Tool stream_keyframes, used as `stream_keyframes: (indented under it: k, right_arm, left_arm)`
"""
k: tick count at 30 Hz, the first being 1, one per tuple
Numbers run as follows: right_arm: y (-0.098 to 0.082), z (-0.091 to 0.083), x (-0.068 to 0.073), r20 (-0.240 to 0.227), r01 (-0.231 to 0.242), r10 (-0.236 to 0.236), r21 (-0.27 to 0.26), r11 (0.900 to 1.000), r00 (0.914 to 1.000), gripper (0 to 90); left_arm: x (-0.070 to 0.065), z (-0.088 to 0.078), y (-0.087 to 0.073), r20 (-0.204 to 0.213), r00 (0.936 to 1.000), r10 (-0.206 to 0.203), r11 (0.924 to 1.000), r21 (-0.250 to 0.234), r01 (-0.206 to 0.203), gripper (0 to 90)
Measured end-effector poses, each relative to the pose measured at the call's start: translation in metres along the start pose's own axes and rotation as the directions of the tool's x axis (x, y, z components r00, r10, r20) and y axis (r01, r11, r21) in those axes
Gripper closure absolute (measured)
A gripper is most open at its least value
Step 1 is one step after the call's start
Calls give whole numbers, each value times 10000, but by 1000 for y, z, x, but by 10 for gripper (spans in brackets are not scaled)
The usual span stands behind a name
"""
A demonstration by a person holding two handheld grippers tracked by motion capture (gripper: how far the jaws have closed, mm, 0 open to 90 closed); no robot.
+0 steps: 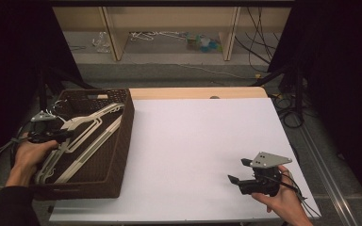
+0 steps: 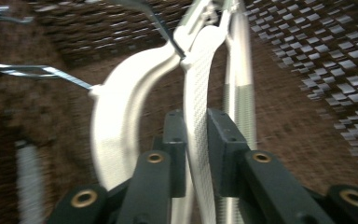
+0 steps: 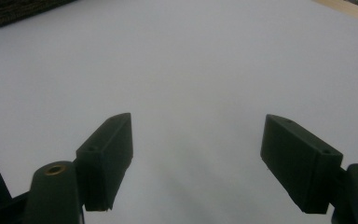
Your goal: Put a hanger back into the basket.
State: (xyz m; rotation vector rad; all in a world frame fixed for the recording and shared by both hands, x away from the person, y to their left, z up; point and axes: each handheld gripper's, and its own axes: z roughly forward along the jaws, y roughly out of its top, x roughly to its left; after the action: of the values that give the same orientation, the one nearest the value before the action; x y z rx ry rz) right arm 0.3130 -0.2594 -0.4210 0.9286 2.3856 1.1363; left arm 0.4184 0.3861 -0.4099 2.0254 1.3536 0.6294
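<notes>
Several white hangers (image 1: 90, 126) lie in a dark brown woven basket (image 1: 124, 141) at the table's left. My left gripper (image 1: 62, 135) reaches into the basket from its left side. In the left gripper view its jaws (image 2: 196, 116) stand close together, with the flat arm of one white hanger (image 2: 197, 79) filling the narrow gap and touching both pads. A second curved hanger arm (image 2: 121, 98) lies just to the left. My right gripper (image 1: 236, 170) hovers over the white table near the front right, open (image 3: 198, 140), with nothing between its jaws.
The white table top (image 1: 198, 136) stretches between the basket and the right hand. A wooden strip (image 1: 193, 92) edges the far side. Beyond it are shelf legs, cables and dark curtains. A metal hanger hook (image 2: 37, 71) lies against the basket wall.
</notes>
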Motion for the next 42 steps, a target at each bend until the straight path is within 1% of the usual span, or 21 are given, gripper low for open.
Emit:
stream_keyframes:
  k: [1,4,7,8,9,12,13,14,16,19,25,27,28,30,31,33,35,36,37,38,42]
  right_arm:
    - [0,0,0,-1,6,-6,-4,10000,10000,262]
    - [0,0,1,-21,-31,31,26,10000,10000,262]
    - [-1,0,1,11,-37,37,17,10000,10000,262]
    - [-1,1,1,-3,-47,47,11,10000,10000,262]
    - [-1,0,2,-33,-154,154,60,9999,9999,261]
    - [-1,1,1,27,-58,58,-62,10000,10000,261]
    - [-1,1,1,24,-71,71,-67,10000,10000,261]
    - [-1,1,2,18,-96,96,-86,9999,10000,261]
    - [0,1,1,-7,-74,73,-171,9998,10000,260]
    - [-1,1,1,17,-103,103,-254,9996,9999,259]
    - [0,1,2,4,-199,199,-325,9993,9998,257]
    - [0,2,2,25,-223,224,-408,9989,9997,255]
    - [0,2,2,21,-237,238,-419,9988,9997,255]
    - [0,3,1,22,-213,214,-458,9987,9998,253]
    - [0,2,2,-27,-316,315,-462,9984,9995,250]
    - [0,3,1,-19,-295,294,-555,9980,9996,227]
    - [0,3,1,43,-444,448,-720,9964,9990,220]
    - [0,3,0,55,-477,483,-759,9960,9988,210]
    - [0,4,-1,67,-571,579,-883,9945,9983,188]
    - [0,4,-1,34,-720,726,-911,9932,9974,174]
    - [0,4,-1,33,-754,763,-1154,9905,9971,171]
  left_arm:
    - [1,-1,0,-144,9999,-3,9998,212,6,727]
    - [5,-3,-3,-337,9993,-165,9998,142,170,646]
    - [5,-8,-3,-449,9989,-147,9999,-25,146,589]
    - [4,-10,-3,-445,9987,-260,9995,-170,252,556]
    - [3,-12,-3,-316,9992,-259,9993,-271,250,541]
    - [-4,-18,-2,-121,9998,-182,9987,-473,176,490]
    - [-8,-19,-1,-56,9995,-305,9972,-688,301,471]
    - [-13,-20,0,79,9985,-550,9931,-1030,555,449]
    - [-22,-24,3,370,9976,-580,9888,-1352,625,429]
    - [-37,-30,7,615,9974,-382,9844,-1694,482,398]
    - [-70,-40,15,1240,9921,-188,9732,-2250,466,354]
    - [-81,-44,18,1420,9898,51,9685,-2472,305,343]
    - [-90,-46,19,1593,9871,165,9655,-2590,257,340]
    - [-104,-49,22,1706,9842,483,9604,-2788,12,328]
    - [-110,-49,22,1811,9825,436,9609,-2768,84,329]
    - [-122,-51,23,1955,9777,762,9568,-2903,-165,324]
    - [-134,-52,23,2114,9731,918,9537,-2997,-248,310]
    - [-140,-52,23,2207,9692,1093,9525,-3020,-387,305]
    - [-146,-52,23,2300,9672,1080,9534,-2995,-352,288]
    - [-150,-52,23,2316,9649,1239,9507,-3063,-485,277]
    - [-170,-51,22,2460,9595,1375,9451,-3226,-527,232]
